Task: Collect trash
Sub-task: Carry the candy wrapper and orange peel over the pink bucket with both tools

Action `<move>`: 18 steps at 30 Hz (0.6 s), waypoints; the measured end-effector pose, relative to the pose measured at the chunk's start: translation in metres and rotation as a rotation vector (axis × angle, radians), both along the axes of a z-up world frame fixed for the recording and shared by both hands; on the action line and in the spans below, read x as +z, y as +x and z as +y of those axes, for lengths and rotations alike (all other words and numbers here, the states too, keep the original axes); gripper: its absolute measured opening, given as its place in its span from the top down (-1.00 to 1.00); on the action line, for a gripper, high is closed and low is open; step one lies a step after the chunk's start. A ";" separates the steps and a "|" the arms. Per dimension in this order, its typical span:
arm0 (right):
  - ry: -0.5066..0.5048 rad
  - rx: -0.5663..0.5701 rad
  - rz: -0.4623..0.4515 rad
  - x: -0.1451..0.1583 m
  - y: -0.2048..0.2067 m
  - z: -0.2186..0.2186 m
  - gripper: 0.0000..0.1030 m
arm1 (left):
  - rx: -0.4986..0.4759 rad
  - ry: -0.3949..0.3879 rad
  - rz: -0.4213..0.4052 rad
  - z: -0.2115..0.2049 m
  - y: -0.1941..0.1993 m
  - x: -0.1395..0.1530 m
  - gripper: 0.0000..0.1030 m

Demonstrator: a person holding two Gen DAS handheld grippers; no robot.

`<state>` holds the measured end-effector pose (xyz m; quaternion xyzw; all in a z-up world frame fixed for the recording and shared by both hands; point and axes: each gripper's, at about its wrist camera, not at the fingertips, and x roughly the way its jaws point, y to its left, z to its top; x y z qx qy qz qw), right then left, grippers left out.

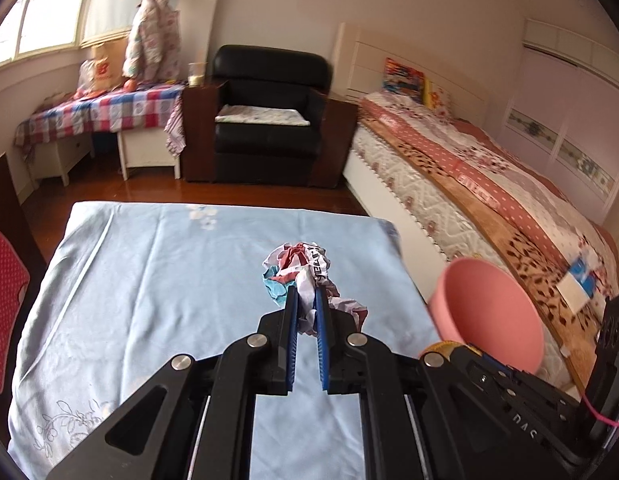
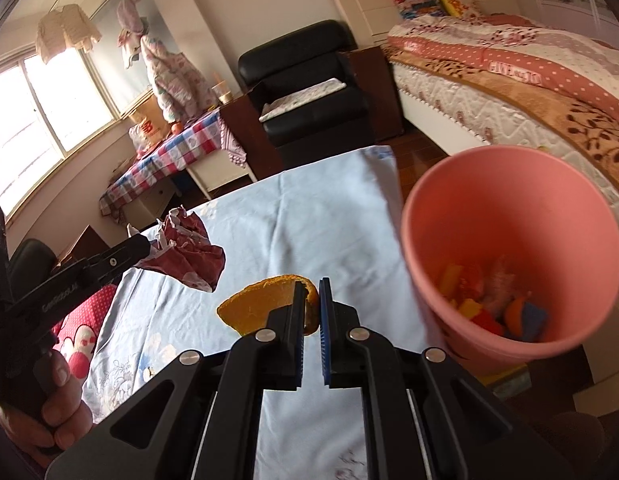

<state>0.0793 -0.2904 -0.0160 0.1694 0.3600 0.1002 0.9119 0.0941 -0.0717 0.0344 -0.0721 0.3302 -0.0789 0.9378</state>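
My left gripper (image 1: 306, 300) is clamped on a crumpled paper wad (image 1: 305, 270), held above the blue cloth (image 1: 149, 280); my right gripper (image 2: 312, 292) pinches an orange peel (image 2: 261, 304). The pink bin (image 2: 509, 256) sits at the table's right edge — cloth between lies bare.

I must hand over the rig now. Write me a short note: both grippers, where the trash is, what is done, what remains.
Left gripper: shut on the crumpled paper, lifted above the blue tablecloth.
Right gripper: shut on the orange peel, also off the cloth.
Pink bin: at the right of the table, beside the right gripper; it already holds several colourful scraps.
Done: both pieces picked up.
Left: drop both into the bin. No other trash shows on the cloth.
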 end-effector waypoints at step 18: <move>-0.002 -0.143 -0.022 0.002 -0.030 -0.067 0.86 | -0.161 0.037 -0.035 -0.088 -0.017 0.013 0.85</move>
